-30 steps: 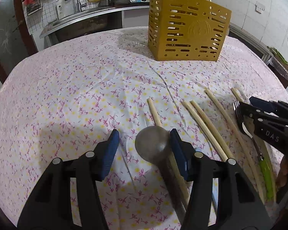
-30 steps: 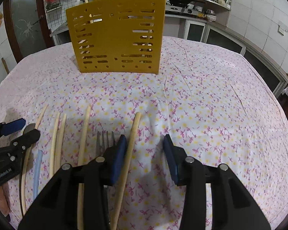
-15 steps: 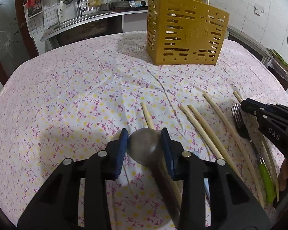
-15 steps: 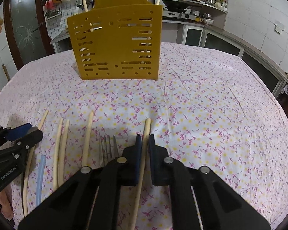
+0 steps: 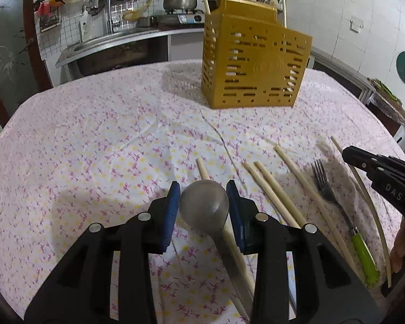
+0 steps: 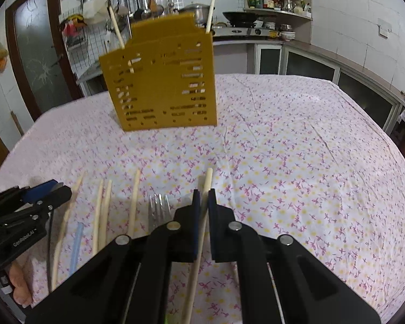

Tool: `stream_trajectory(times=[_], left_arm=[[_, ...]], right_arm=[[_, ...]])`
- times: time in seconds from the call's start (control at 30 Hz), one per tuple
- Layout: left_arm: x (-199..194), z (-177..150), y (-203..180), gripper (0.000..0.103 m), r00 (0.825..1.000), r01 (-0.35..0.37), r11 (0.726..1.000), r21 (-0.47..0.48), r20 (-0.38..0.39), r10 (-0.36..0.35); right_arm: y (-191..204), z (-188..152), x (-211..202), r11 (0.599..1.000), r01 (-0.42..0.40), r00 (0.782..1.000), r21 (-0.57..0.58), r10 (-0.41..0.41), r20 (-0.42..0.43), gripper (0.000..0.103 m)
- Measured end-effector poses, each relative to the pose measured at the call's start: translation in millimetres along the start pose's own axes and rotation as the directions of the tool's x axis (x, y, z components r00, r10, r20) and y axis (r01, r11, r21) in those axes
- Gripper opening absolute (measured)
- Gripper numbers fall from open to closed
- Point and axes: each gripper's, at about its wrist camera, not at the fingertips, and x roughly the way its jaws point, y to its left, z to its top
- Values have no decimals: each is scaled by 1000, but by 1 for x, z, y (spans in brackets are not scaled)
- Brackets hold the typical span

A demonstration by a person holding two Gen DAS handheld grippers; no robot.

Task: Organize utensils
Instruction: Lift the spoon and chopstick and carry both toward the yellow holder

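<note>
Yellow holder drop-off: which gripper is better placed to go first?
Probably right. The right gripper is shut on a chopstick, already off the cloth. The left gripper clamps the spoon low, with another chopstick under its handle.

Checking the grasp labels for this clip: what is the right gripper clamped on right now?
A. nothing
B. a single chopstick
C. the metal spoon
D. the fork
B: in the right wrist view the right gripper has its pads pressed on one pale chopstick, while the fork lies beside it on the cloth.

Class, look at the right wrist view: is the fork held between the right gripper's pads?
No: the right gripper is shut on a chopstick, while the fork lies beside it.
</note>
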Motion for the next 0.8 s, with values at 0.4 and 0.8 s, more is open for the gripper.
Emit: stream_trajectory(times=[0.4,0.8], left_arm=[[-25,6,-2,34,994,13,999,31,105,-16],[-47,15,-7,34,985,21,998,62,169,-31]], right_arm=[[-10,6,-22,997,-57,994,48,52,99,6],[-17,8,-27,989,-133,983,70,122,140,6]])
